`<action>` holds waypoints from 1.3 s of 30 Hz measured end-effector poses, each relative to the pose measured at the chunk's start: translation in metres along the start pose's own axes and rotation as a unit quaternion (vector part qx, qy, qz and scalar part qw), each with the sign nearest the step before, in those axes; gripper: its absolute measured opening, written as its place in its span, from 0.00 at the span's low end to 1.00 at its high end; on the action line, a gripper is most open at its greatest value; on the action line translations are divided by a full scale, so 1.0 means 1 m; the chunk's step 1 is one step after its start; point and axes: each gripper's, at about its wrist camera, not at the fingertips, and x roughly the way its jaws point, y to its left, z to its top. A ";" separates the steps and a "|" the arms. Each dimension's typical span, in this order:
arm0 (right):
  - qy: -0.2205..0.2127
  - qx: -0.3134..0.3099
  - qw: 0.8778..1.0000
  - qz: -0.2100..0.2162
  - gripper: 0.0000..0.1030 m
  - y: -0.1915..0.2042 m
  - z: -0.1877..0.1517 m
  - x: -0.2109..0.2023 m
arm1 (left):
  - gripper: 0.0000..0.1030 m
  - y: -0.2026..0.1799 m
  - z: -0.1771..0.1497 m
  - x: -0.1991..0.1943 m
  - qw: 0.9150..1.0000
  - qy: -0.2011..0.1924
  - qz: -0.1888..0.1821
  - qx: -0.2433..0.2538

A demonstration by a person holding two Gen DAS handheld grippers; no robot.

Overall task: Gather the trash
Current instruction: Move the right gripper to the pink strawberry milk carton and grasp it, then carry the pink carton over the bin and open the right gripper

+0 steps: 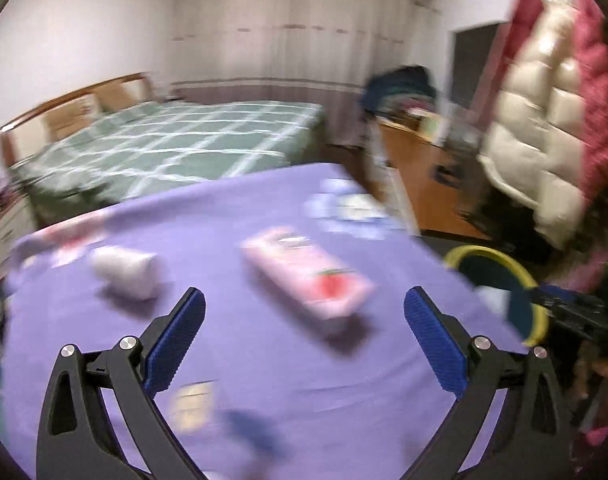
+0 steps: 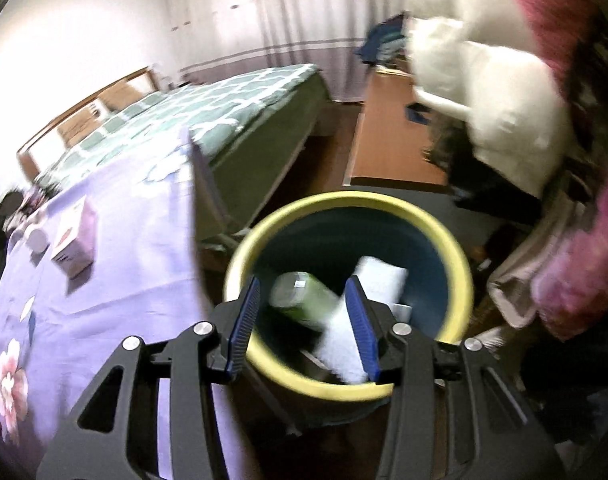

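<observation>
Looking over both wrist views, I read the scene like this:

Left hand-held gripper (image 1: 304,316): spread wide with nothing between its blue pads (image 1: 176,344); it hangs over the purple cloth (image 1: 224,216) that covers the counter.

Pink carton (image 1: 305,276): lies flat on the cloth just ahead of the left hand-held gripper, slightly right of the midline between its fingers, one end reaching toward the gap without touching either pad. It carries a red fruit picture near that end.

White cup (image 1: 126,270): on its side on the cloth, ahead and to the left of the left finger, apart from the carton.

Small card (image 1: 192,404): flat on the cloth under the left finger, too blurred for me to read.

Pale wrappers (image 1: 351,208): a loose cluster near the far right edge of the cloth, beyond the carton.

Right hand-held gripper (image 2: 304,316): partly parted, pads pressing on nothing; it points down into the bin.

Bin (image 2: 457,264): dark blue with a yellow rim, standing on the floor beside the counter's right edge, directly under the right fingers.

Green bottle (image 2: 304,300): lies tilted inside the bin, seen between the two pads but below them.

White pieces (image 2: 379,276): also inside the bin, to the right of the bottle, one running behind the right pad.

Bed (image 1: 176,140): green checked cover, well beyond the counter.
</observation>
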 end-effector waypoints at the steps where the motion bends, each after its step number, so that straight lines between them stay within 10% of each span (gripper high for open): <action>1: 0.000 -0.008 1.000 0.007 0.45 0.010 0.002 0.001 | 0.95 0.019 -0.004 -0.004 1.000 -0.004 0.021 -0.006; 7: -0.002 -0.068 0.995 0.068 0.46 0.083 0.013 0.007 | 0.95 0.108 -0.030 -0.013 0.993 -0.012 0.100 -0.063; 14: -0.015 -0.142 0.981 0.131 0.56 0.161 0.027 0.013 | 0.95 0.168 -0.051 -0.009 0.984 0.000 0.108 -0.140; 29: 0.065 -0.198 0.968 0.137 0.68 0.222 0.025 0.088 | 0.95 0.166 -0.052 -0.009 0.981 -0.002 0.134 -0.142; 32: 0.084 -0.185 0.967 0.154 0.48 0.220 0.026 0.096 | 0.95 0.162 -0.051 -0.010 0.982 -0.004 0.135 -0.133; 39: 0.058 -0.167 0.971 0.160 0.47 0.211 0.030 0.076 | 0.95 0.158 -0.051 -0.011 0.982 -0.004 0.140 -0.126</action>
